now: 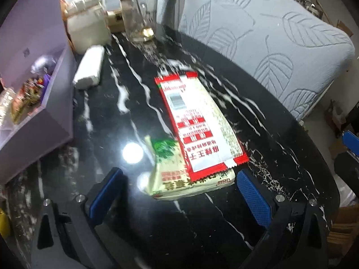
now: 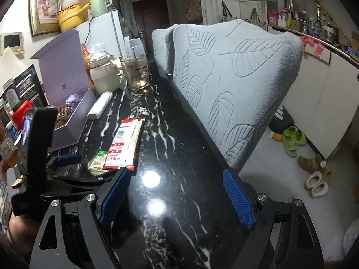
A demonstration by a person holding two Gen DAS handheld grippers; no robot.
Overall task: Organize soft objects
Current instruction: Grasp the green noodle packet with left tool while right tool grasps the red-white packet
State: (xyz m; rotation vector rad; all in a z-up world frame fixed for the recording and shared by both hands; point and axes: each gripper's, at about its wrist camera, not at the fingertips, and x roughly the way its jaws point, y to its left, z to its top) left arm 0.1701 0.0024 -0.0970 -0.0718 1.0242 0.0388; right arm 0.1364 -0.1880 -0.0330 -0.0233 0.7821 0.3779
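Note:
A red and white snack packet (image 1: 197, 121) lies on the black marble table (image 1: 139, 231), its near end resting on a cream and green packet (image 1: 168, 179). My left gripper (image 1: 179, 192) is open and tilted down, and the cream packet's near end lies between its blue pads (image 1: 253, 199) without being pressed. A white soft roll (image 1: 89, 67) lies further back on the left. In the right wrist view, my right gripper (image 2: 177, 198) is open over bare table. The red packet (image 2: 125, 143), the cream packet (image 2: 97, 159) and the left gripper (image 2: 87, 168) are to its left.
An open purple box (image 1: 51, 112) with small items stands at the left edge. Behind the roll are a white jar (image 1: 87, 29) and a glass cup (image 1: 141, 18). A grey leaf-patterned chair back (image 1: 269, 44) lines the table's right side. Shoes (image 2: 291, 139) lie on the floor.

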